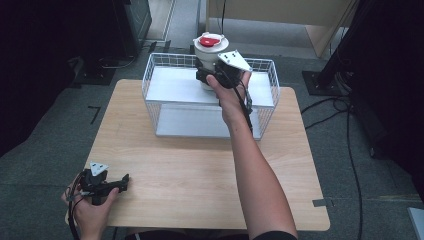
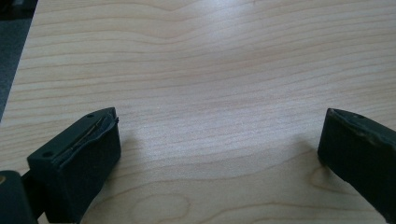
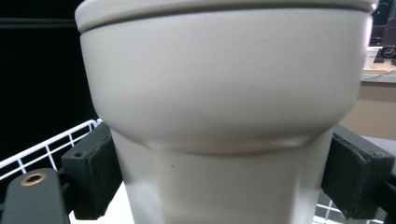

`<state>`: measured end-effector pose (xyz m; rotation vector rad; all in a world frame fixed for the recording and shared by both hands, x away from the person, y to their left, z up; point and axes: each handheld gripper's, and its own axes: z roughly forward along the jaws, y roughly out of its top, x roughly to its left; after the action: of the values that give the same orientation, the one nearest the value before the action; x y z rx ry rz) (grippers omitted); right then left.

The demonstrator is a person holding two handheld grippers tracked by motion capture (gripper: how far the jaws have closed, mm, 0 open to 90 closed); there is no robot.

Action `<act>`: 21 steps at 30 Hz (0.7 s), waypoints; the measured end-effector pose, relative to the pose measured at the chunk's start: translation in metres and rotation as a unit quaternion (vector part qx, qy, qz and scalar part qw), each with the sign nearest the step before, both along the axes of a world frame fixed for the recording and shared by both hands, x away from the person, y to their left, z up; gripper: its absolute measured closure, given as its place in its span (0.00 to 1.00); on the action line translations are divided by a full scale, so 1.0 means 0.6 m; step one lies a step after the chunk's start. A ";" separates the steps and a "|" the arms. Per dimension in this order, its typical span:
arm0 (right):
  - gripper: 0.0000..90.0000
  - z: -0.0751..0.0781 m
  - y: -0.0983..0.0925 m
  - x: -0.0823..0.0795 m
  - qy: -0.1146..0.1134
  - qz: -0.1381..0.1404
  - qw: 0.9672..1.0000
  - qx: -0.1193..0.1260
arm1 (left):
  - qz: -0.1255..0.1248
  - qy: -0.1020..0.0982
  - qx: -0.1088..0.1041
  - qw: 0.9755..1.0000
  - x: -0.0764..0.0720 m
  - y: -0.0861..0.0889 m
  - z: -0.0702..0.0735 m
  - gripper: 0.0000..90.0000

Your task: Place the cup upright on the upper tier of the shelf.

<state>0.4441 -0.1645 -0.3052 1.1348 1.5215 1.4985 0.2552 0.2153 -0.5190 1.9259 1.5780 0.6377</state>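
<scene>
A white cup point(image 1: 210, 52) with a white lid and a red tab stands upright over the upper shelf of a white wire rack point(image 1: 160, 67) at the table's far side. My right gripper point(image 1: 212, 76) is shut on the cup's narrower lower body, one jaw on each side. In the right gripper view the cup point(image 3: 219, 107) sits close between the pads point(image 3: 95, 170). My left gripper point(image 1: 120, 183) rests low at the table's near left corner, open, with bare wood between its fingers point(image 2: 81, 161).
The wire rack holds two grey shelves point(image 1: 175, 85) and takes up the far middle of the wooden table point(image 1: 200, 170). Black stands and cables point(image 1: 345, 130) lie on the grey floor to the right.
</scene>
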 end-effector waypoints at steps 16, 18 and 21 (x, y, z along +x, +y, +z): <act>0.14 -0.009 -0.002 0.001 0.008 -0.003 1.000 -0.010 | 0.000 0.000 0.000 1.000 0.000 0.000 0.000 0.00; 0.14 -0.013 -0.003 0.000 0.009 -0.004 1.000 -0.003 | 0.000 0.000 -0.001 1.000 0.000 0.000 0.000 0.00; 0.14 -0.014 -0.005 -0.002 0.009 -0.003 1.000 -0.001 | 0.000 0.000 -0.001 1.000 0.000 0.000 0.000 0.00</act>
<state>0.4432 -0.1676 -0.3133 1.1536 1.5305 1.4850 0.2552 0.2153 -0.5190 1.9252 1.5780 0.6366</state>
